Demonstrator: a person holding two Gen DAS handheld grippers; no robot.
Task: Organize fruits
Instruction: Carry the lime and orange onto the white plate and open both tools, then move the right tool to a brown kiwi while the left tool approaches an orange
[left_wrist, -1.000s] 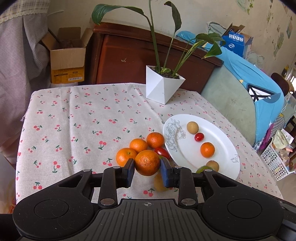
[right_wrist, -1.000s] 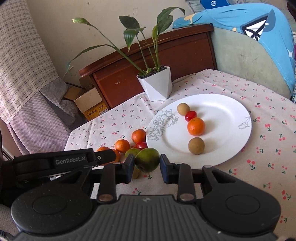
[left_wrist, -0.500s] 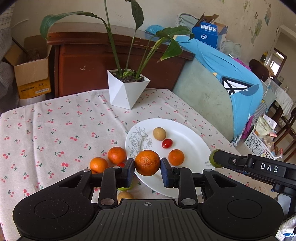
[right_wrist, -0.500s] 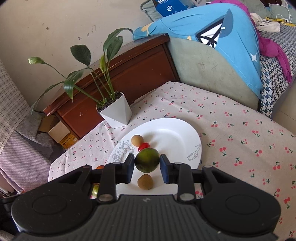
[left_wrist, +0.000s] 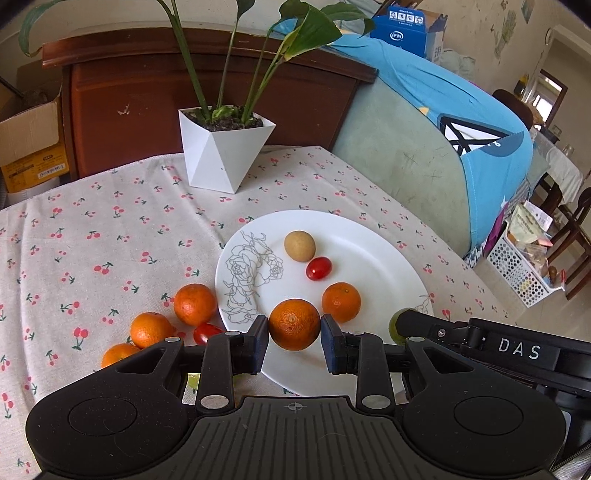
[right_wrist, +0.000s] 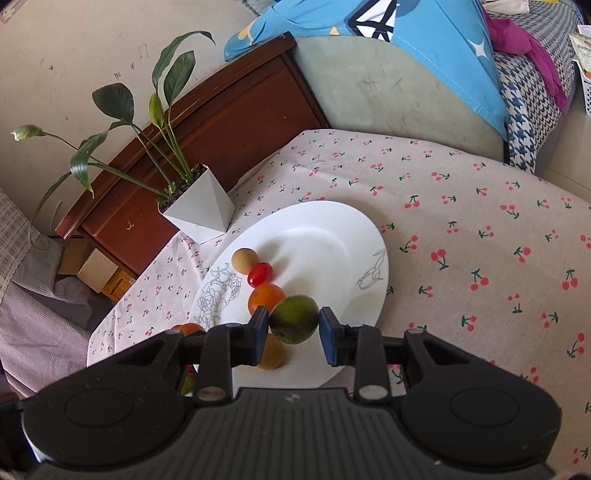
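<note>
My left claw (left_wrist: 294, 325) is clamped on an orange (left_wrist: 294, 324), both pads pressed against its sides, and I hold it in the air over the near part of the white plate (left_wrist: 384, 254). My right claw (right_wrist: 293, 324) is clamped the same way on a green citrus fruit (right_wrist: 294, 318), held above the near edge of the same plate (right_wrist: 325, 229). In the left wrist view that right claw comes in from the right, a black bar lettered DAS, with the green fruit (left_wrist: 397, 325) showing at its tip just off the plate's near right rim. On the plate lie a tan round fruit (left_wrist: 299, 245), a cherry tomato (left_wrist: 318, 268) touching or almost touching it, and a small orange (left_wrist: 341, 301) a little nearer to me; a second tan fruit (right_wrist: 272, 355) sits on the plate below my right claw. The plate stands on the counter (left_wrist: 110, 236), which is covered with a cherry-print cloth. Left of the plate, on the cloth, three more oranges (left_wrist: 195, 304) lie close together with another cherry tomato (left_wrist: 207, 332) just beside them. A bit of something green (left_wrist: 192, 382) peeks out under my left claw, too hidden to name. At the far side of the counter stands a white angular pot with a leafy plant (left_wrist: 223, 155), well apart from the fruit, and behind it is a dark wooden cabinet (left_wrist: 147, 103).
</note>
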